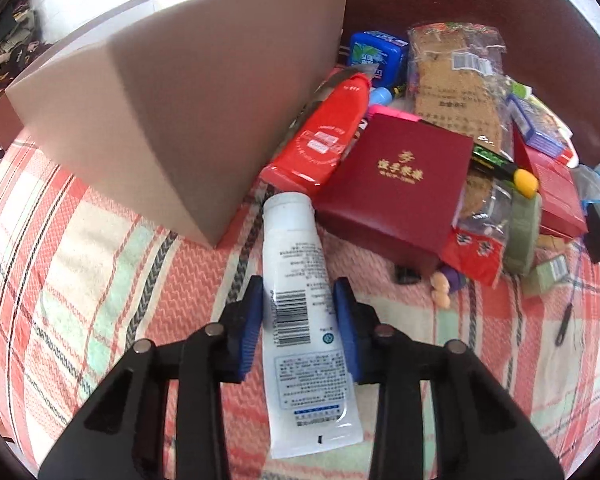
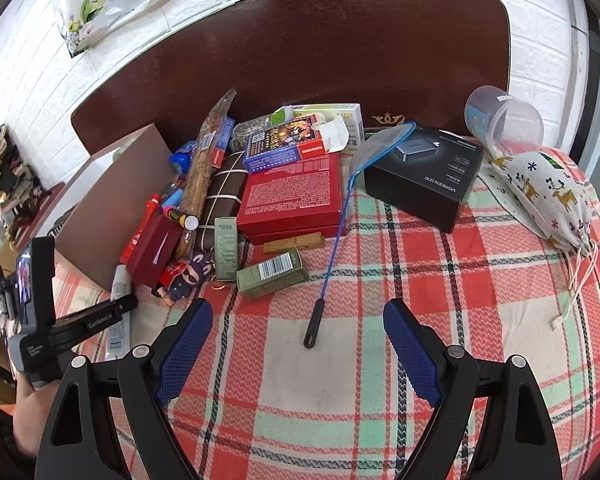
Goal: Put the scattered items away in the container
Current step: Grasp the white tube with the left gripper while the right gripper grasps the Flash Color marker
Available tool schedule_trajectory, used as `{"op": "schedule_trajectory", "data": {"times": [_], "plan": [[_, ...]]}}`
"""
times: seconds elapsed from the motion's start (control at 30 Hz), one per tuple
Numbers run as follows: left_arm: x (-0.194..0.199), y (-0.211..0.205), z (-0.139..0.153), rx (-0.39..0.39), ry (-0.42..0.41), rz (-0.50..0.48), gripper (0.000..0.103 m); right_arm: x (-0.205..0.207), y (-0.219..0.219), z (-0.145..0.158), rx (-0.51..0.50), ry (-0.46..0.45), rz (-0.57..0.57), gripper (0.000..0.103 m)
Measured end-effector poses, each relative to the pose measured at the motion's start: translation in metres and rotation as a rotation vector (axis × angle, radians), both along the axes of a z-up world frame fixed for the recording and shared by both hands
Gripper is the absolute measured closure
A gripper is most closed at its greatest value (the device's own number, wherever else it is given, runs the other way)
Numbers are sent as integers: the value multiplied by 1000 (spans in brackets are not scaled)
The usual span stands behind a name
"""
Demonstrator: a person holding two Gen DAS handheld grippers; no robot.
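Note:
A white tube (image 1: 296, 280) lies on the plaid cloth (image 1: 80, 240), cap end toward the cardboard box (image 1: 172, 112). My left gripper (image 1: 298, 296) is shut on the tube, a blue pad against each side. The right wrist view shows the same tube (image 2: 120, 284) at the far left, by the box (image 2: 116, 200), with a hand holding that gripper's handle. My right gripper (image 2: 298, 320) hangs open above the cloth with nothing between its fingers. The black handle of a blue net (image 2: 314, 324) lies just ahead of it.
A pile lies right of the box: dark red gift box (image 1: 396, 196), red packet (image 1: 320, 140), red box (image 2: 292, 196), green cartons (image 2: 272, 274), doll keychain (image 2: 180, 276). A black box (image 2: 424, 176), plastic cup (image 2: 504, 120) and cloth pouch (image 2: 548, 200) lie by the dark headboard (image 2: 300, 52).

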State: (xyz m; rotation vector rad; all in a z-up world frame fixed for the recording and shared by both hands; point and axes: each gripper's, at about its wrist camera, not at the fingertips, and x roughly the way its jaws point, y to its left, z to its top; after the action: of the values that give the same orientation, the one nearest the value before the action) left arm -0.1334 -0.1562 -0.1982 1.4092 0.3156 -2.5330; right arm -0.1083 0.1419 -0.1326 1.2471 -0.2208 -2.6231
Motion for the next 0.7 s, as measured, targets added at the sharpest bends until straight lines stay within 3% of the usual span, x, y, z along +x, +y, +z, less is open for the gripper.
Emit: {"op": "schedule_trajectory", "data": {"times": [0.37,0.5,0.7], "plan": [[32,4,32,-22,56,-44,69,7,-13,9,-26,10,29,15],[44,4,44,-20,63,-62,68,4,-32,12,-52,17,89,15],[41,1,51,-26,77,-97,68,-29,-73,20,29,60,252,15]]}}
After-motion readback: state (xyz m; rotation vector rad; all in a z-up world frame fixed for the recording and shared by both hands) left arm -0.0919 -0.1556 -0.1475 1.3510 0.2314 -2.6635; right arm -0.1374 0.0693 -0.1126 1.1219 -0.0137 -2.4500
